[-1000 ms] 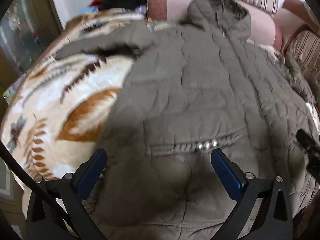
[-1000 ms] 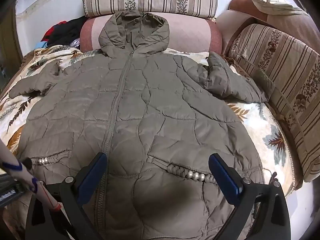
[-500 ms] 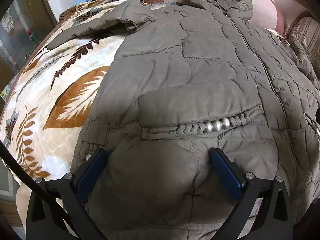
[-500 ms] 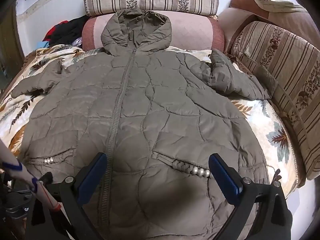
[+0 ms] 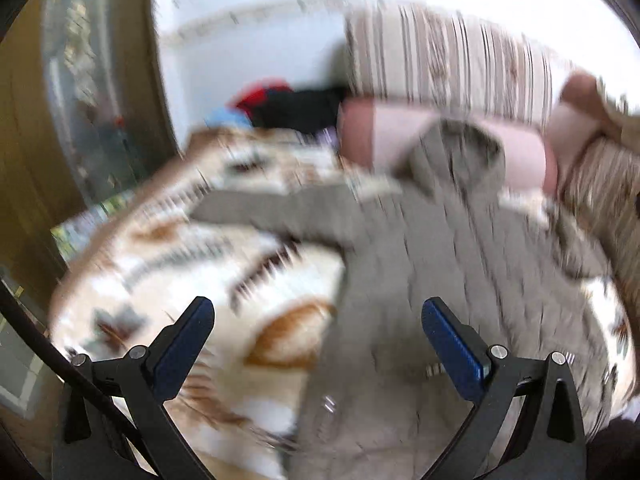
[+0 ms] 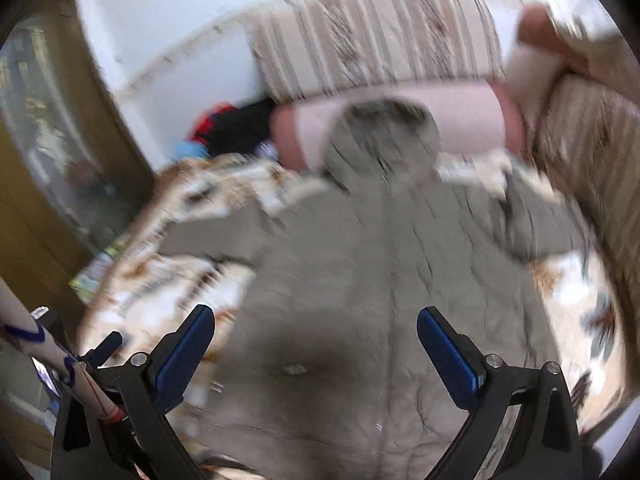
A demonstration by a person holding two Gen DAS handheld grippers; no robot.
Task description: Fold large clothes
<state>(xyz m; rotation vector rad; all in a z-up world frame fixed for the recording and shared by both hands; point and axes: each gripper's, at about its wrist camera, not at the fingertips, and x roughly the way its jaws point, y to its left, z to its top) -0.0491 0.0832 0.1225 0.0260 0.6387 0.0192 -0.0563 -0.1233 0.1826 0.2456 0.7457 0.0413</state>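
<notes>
Jacket (image 6: 384, 280) olive-grey, quilted. Blanket (image 5: 192, 280) cream with brown and orange leaf pattern (blurred). Bolster (image 6: 472, 120) pink. Cushion (image 6: 376, 36) beige, brown-striped. Clothes pile (image 5: 288, 104) black, red, blue. Gripper pads (image 6: 182, 354) blue, frames black.

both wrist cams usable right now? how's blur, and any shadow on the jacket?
Left wrist view: heavy motion blur smears the jacket and blanket, while the left gripper, open, stays sharp. Right wrist view: the same smear, jacket quilting barely legible, right gripper open and crisp; a dark shadow lies on the lower jacket between its fingers. Both show fisheye bending and dark corners.
</notes>
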